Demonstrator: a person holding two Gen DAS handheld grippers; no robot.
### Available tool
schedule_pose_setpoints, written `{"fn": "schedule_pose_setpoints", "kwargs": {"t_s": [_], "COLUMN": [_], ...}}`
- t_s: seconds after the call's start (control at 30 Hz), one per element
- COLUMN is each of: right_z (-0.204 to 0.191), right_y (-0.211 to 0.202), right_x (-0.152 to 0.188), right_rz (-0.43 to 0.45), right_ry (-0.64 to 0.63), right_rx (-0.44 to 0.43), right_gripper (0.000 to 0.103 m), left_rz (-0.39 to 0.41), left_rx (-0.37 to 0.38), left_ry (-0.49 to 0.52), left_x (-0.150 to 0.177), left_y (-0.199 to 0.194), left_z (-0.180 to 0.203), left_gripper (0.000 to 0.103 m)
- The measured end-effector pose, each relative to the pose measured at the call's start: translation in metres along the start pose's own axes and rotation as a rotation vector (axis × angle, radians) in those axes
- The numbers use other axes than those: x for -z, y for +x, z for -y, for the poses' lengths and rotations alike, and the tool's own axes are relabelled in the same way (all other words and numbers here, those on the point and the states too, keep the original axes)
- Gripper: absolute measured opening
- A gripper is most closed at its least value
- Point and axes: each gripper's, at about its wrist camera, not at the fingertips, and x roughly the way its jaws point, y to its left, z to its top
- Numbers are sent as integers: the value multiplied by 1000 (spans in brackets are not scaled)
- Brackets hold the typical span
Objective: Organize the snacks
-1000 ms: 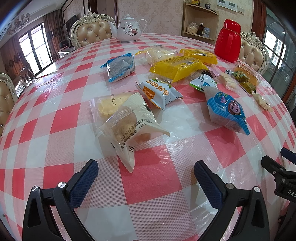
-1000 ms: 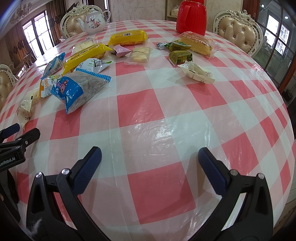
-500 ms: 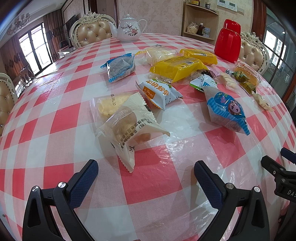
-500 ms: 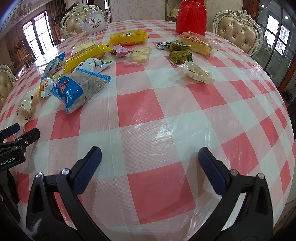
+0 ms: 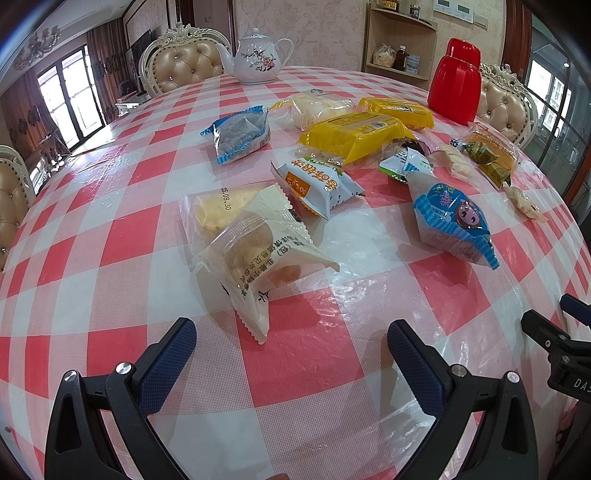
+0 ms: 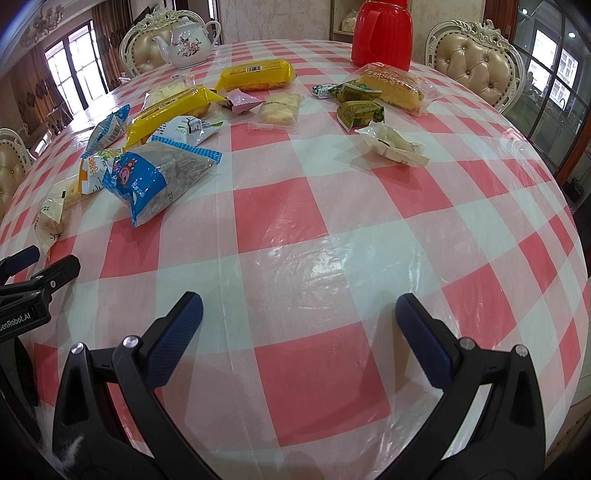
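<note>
Red-and-white checked cloth covers the desk [image 6: 332,236], with tufted chairs around it and a teapot [image 5: 258,55] and red flask [image 6: 382,35] at its far edge. Nothing looks sorted yet: the snacks lie loose across the far half of the desk, no box or tray for them is in view, so by my reading the whole task is still to do. Toward the left edge, a clear cake pack [image 5: 255,254] lies partly on top of another clear pack [image 5: 210,210], closest to the left hand-held gripper [image 5: 291,343]. Beyond sit an orange-print pack [image 5: 317,184], two blue packs [image 5: 240,134] [image 5: 454,221] and two yellow bars [image 5: 354,134] [image 5: 397,110]. Toward the right edge lie a sandwich cake [image 6: 391,88], green packs [image 6: 360,110] and a small white pack [image 6: 391,146]. Both grippers hover low over bare cloth at the near edge, the right hand-held gripper [image 6: 299,314] too, each with jaws spread wide and holding nothing.
</note>
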Motion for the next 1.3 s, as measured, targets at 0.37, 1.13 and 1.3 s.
{"fn": "schedule_pose_setpoints", "kwargs": {"t_s": [0.37,1.13,1.3], "right_z": [0,-103,-101], "right_y": [0,22,30], "right_x": [0,-63,-60], "right_rz": [0,72,42], "right_ry": [0,95,59], "right_rx": [0,-160,-87], "right_gripper": [103,102,66], "left_rz": [0,188,206], "left_rx": [0,154,182], "left_ry": [0,-680,-523], "left_x": [0,2,-7], "left_y": [0,-30,-34], "left_z": [0,-146,-122], "left_gripper": [103,103,103]}}
